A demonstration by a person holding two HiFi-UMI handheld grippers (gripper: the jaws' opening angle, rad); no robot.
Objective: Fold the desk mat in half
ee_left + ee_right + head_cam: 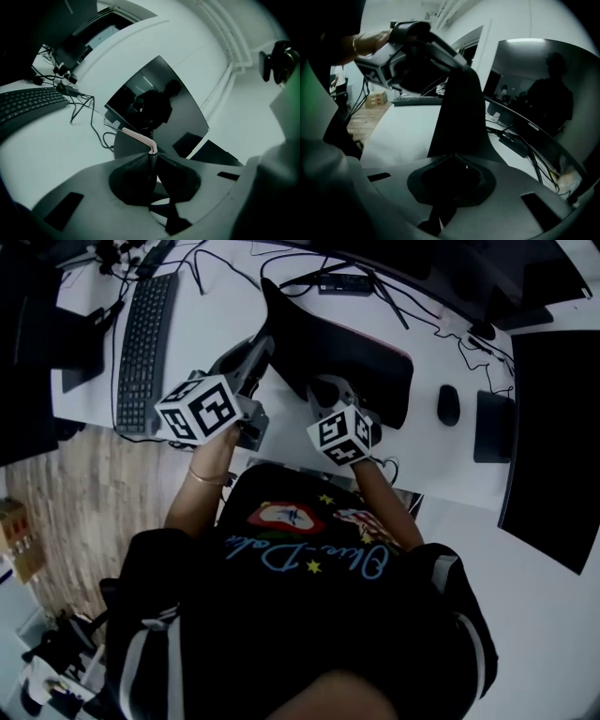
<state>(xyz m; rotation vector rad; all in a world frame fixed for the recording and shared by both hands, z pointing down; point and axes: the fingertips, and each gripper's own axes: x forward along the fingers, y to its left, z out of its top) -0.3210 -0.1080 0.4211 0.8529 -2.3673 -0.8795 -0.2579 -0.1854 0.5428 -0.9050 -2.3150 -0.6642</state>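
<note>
The black desk mat [352, 357] lies on the white desk [225, 296], with its left end pulled up into a standing fold. My left gripper [264, 345] is shut on that raised end. In the left gripper view the mat's pinkish edge [137, 136] curls out from between the closed jaws of the left gripper [151, 157]. My right gripper [325, 390] is shut on the mat's near edge, low by the desk. In the right gripper view the mat [459, 112] rises as a black sheet from the right gripper [452, 171] up to the left gripper [401, 56].
A dark keyboard [142, 338] lies left of the mat and a black mouse [449, 405] right of it. Cables [375, 287] run along the back of the desk. A dark monitor [553, 446] stands at the right. Wooden floor [84, 493] shows at the left.
</note>
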